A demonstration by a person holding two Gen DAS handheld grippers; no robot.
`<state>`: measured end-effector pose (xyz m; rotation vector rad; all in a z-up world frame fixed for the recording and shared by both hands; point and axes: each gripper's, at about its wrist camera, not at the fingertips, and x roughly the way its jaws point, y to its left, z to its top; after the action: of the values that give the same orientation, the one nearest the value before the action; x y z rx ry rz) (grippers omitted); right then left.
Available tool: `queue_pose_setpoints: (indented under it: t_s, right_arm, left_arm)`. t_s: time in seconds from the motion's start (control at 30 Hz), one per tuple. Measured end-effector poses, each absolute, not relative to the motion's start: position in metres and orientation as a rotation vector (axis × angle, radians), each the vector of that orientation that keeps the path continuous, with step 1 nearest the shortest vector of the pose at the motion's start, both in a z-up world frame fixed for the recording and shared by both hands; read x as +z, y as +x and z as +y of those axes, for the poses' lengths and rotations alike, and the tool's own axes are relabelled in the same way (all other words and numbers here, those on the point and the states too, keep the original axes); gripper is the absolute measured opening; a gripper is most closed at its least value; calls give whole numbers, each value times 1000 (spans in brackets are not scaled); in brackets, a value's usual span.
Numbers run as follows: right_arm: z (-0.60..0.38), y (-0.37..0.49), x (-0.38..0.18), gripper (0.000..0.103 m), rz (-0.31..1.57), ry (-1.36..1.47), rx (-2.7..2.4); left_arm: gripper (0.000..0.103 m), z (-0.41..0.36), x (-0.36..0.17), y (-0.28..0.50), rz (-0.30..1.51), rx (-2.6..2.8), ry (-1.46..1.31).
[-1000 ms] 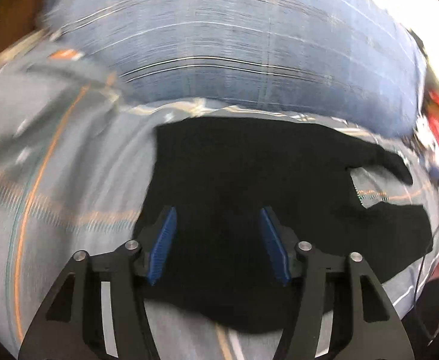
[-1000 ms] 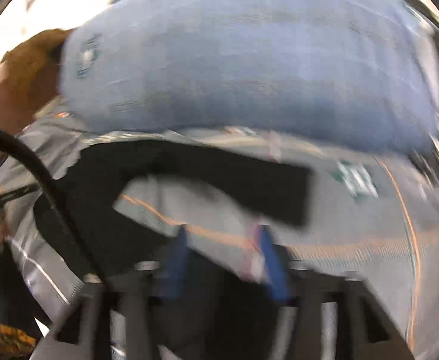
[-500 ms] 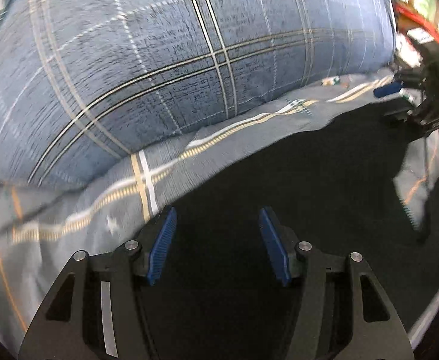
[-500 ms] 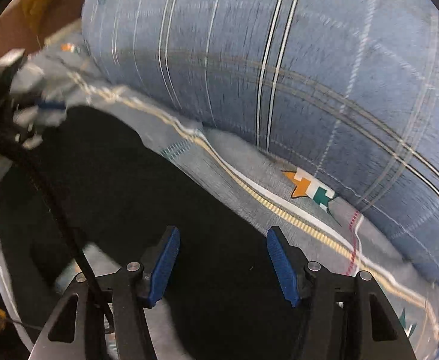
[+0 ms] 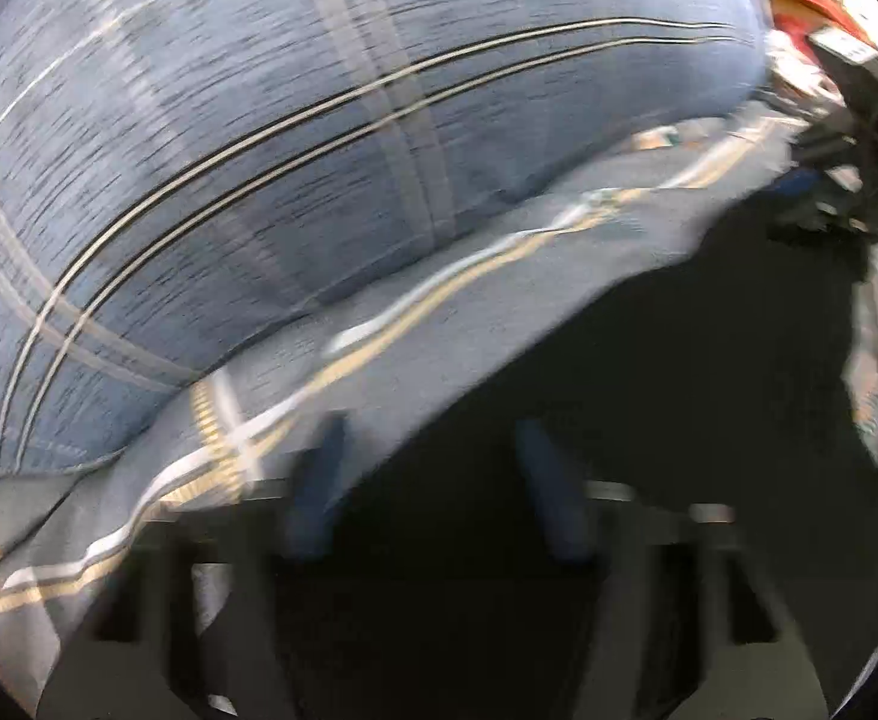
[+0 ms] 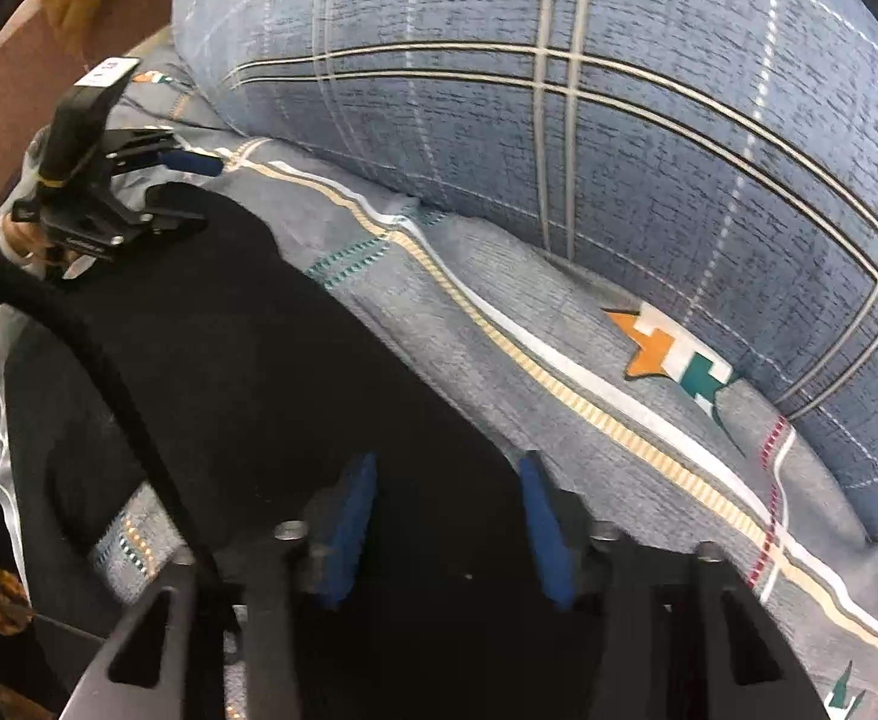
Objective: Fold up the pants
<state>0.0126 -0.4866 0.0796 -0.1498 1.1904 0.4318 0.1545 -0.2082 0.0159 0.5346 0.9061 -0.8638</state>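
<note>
Black pants (image 6: 270, 360) fill lower frame: soft, limp, light; pinch far edge near plaid pillow (image 6: 619, 150). Left gripper (image 5: 432, 480), right gripper (image 6: 448, 534): jaws apart, empty.

Both wrist cameras look low and close across the black fabric pants (image 6: 246, 360) toward the blue plaid pillow (image 6: 619, 150), each catching the opposite gripper; the left view seems motion-blurred.
</note>
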Motion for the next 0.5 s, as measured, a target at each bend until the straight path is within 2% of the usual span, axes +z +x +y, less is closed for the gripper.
queue_pose_setpoints:
  t_s: [0.03,0.13,0.37,0.5]
  right_arm:
    - [-481,12,81,21,1187,-164,430]
    - [-459,8,85,11,1181,-255,405]
    - [-440,-45,153,10,1032,-341,342]
    - [-416,-106,181,10,971,-357,375]
  left_arm:
    - [8,-212,17,148,881,-849,561]
    - [6,-217,22,131,836,-793,597]
    - [5,-158,90,69,715,-815,393]
    - [5,-117,104,8,708,-827,299]
